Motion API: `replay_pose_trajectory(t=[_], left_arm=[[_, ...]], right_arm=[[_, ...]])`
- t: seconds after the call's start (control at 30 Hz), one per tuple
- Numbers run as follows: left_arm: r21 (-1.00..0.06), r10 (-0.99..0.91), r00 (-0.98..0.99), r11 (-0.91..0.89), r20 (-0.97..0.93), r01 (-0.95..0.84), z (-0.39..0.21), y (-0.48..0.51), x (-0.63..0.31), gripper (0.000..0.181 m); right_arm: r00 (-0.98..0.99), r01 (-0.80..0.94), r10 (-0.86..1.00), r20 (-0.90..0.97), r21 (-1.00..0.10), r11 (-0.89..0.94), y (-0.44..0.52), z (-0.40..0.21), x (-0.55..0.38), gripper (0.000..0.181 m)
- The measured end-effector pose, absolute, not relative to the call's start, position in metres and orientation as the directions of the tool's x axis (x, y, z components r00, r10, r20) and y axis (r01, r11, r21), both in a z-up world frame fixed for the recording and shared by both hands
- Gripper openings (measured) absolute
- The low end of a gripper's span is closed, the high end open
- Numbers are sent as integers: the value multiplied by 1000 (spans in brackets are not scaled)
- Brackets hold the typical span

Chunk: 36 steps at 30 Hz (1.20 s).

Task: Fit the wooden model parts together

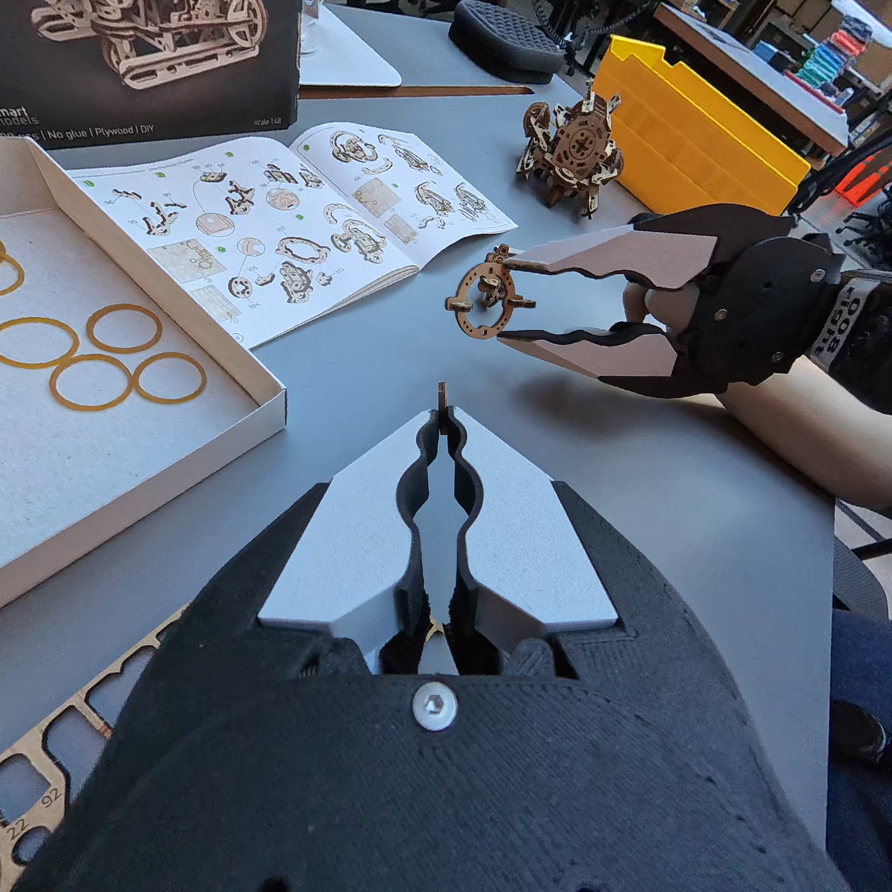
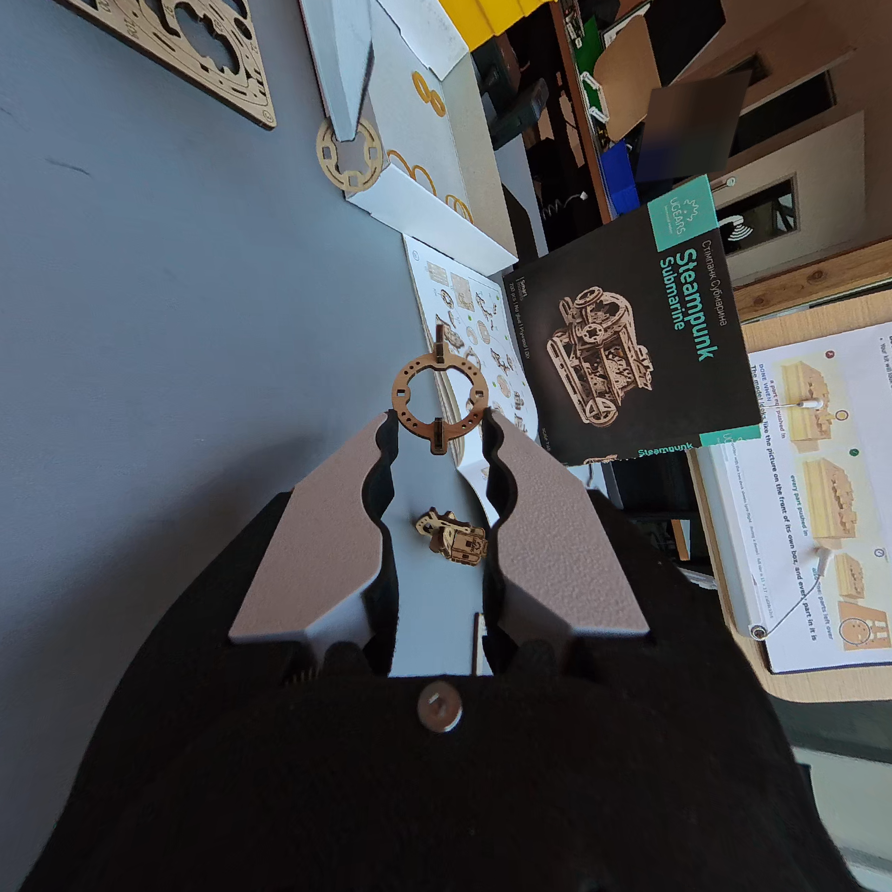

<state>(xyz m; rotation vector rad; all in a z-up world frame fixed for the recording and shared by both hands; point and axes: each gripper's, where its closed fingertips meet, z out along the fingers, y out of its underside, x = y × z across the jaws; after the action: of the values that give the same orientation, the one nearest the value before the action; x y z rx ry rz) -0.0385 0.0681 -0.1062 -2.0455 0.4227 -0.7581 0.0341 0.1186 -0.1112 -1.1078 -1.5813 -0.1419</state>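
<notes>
My left gripper is shut on a thin pale wooden ring, seen edge-on at its tips. The right wrist view shows that ring flat, with square holes, under a left finger. My right gripper is shut on a darker brown wooden ring with small tab pieces, gripped across its outer edge. In the left wrist view the right gripper holds this ring above the grey table, ahead and right of my left gripper. A small wooden sub-assembly lies on the table under the right gripper.
An open instruction booklet lies ahead. A white cardboard tray with rubber bands sits left, the dark kit box behind. A part-built wooden model stands by a yellow bin. A cut-out plywood sheet lies near left. A forearm crosses right. One gripper's finger ends stand about 10 centimeters off the other's. From my right tips it is roughly 25 centimeters to the part-built wooden model; from my left, 35 centimeters.
</notes>
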Motion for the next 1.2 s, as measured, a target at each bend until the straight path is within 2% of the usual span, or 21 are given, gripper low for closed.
replay_pose_trajectory(t=[0.3,0.53,1.2], left_arm=[[-788,-499,740,-612,450,67,-113,69,-43,1],[-775,-496,743,-630,449,48,-120,68,-39,1],[-761,-491,718,-643,493,83,-120,68,-37,0]], right_arm=[[26,671,592,805,-454,586,96,-119,19,34],[18,676,688,726,-516,527,81,-128,7,34],[7,673,695,719,-518,529,78,-132,5,34]])
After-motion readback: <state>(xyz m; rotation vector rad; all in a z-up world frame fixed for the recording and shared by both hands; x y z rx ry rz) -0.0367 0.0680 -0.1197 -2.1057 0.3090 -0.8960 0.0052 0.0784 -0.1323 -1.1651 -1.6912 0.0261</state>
